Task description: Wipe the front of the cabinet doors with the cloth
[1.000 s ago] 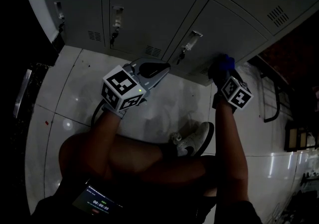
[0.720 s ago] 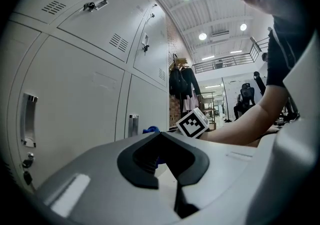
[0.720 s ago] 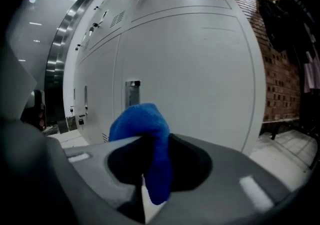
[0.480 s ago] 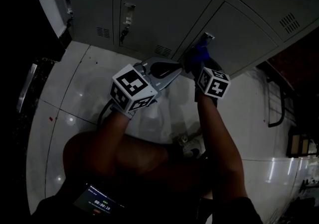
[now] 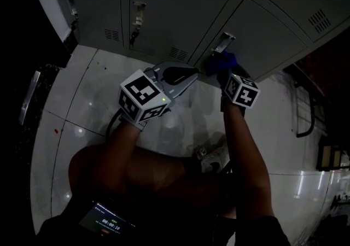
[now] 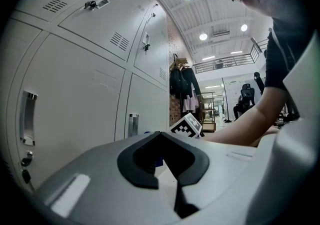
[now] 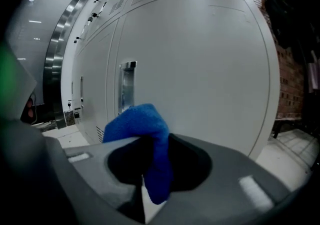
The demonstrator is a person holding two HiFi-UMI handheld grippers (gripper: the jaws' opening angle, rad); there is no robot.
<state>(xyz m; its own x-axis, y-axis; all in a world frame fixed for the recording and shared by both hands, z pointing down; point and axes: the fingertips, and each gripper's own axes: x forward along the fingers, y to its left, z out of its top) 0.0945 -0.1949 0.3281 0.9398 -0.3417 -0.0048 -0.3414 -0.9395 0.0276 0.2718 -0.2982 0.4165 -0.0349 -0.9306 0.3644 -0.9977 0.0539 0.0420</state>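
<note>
Right gripper (image 7: 152,166): jaws clamped on the blue cloth (image 7: 136,121), pinched across a fold. A wad bulges above and ahead of the jaws, and a short tail hangs down between them. Cloth looks soft, light and fluffy, likely terry or microfibre. It should squash flat on metal and drag rather than slide, and may bunch or creep out of the pinch under sideways rubbing. Best hold, I'd say, is deep across a thick fold like this, with the wad left forward as the wiping pad.

Just ahead of the wad is the grey cabinet door (image 7: 210,69), very close. Can't tell from the right gripper view if the cloth is touching it. The head view puts the cloth low on the door, by the handle. The recessed metal handle (image 7: 127,86) sits ahead-left of the jaws, behind the top of the cloth.

Left gripper (image 6: 161,158): jaws together, nothing in them, held off the doors, looks idle. Beyond its tips are the right gripper and the person's forearm (image 6: 240,124).

Farther out: neighbouring doors (image 6: 75,119) with vents (image 6: 119,41), and the pale tiled floor (image 5: 82,103).
</note>
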